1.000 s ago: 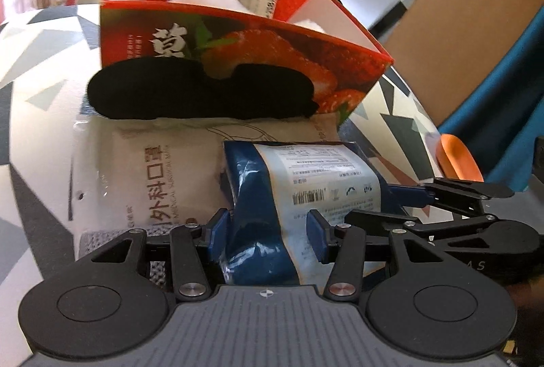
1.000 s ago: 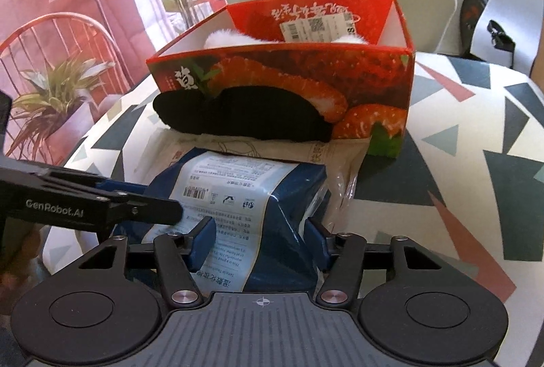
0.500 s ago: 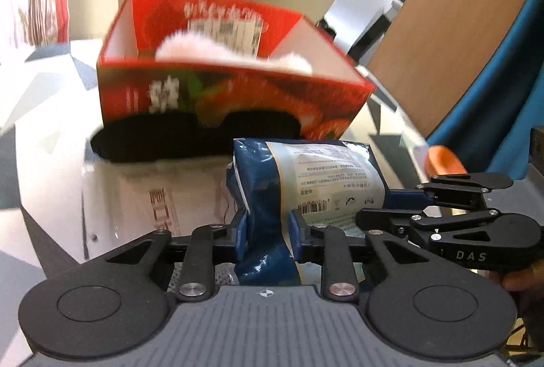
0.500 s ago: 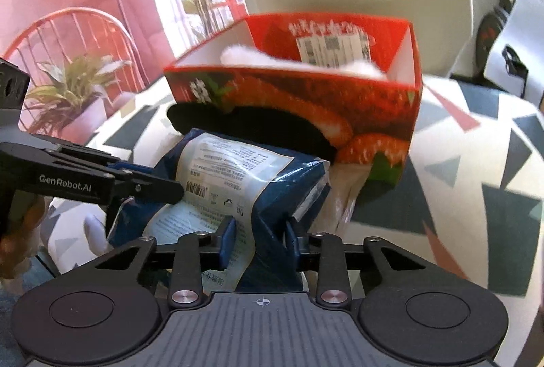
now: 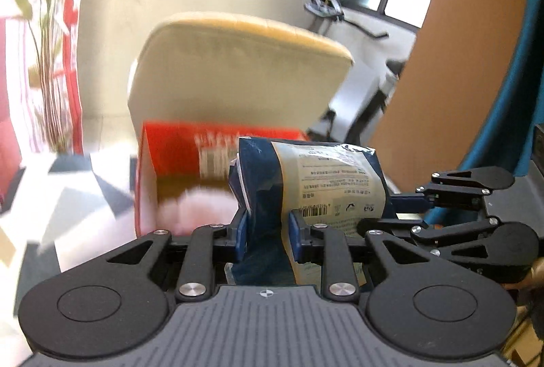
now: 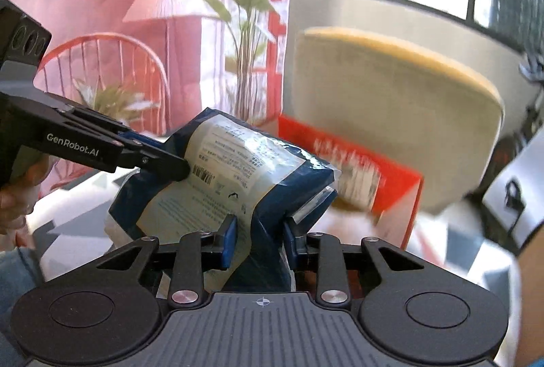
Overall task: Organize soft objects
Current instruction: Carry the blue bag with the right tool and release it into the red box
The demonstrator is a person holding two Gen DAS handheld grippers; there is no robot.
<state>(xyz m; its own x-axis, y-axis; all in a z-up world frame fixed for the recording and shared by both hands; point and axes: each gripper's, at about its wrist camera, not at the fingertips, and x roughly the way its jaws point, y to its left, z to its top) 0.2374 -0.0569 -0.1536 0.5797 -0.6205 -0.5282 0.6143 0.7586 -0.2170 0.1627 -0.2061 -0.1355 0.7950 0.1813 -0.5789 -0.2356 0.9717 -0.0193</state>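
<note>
Through my left camera, my left gripper [image 5: 267, 232] pinches the near left end of the blue packet [image 5: 316, 183], jaws having just closed; its long axis runs sideways toward my right gripper [image 5: 404, 207], above the red box [image 5: 170, 156]. Through my right camera, my right gripper [image 6: 259, 236] clamps the packet's right end, printed label upward.

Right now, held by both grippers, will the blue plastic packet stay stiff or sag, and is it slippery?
The blue plastic packet with a white label probably sags: it creases where the right gripper pinches it. The glossy film looks slippery. It seems light, since the left gripper holds only one end.
</note>
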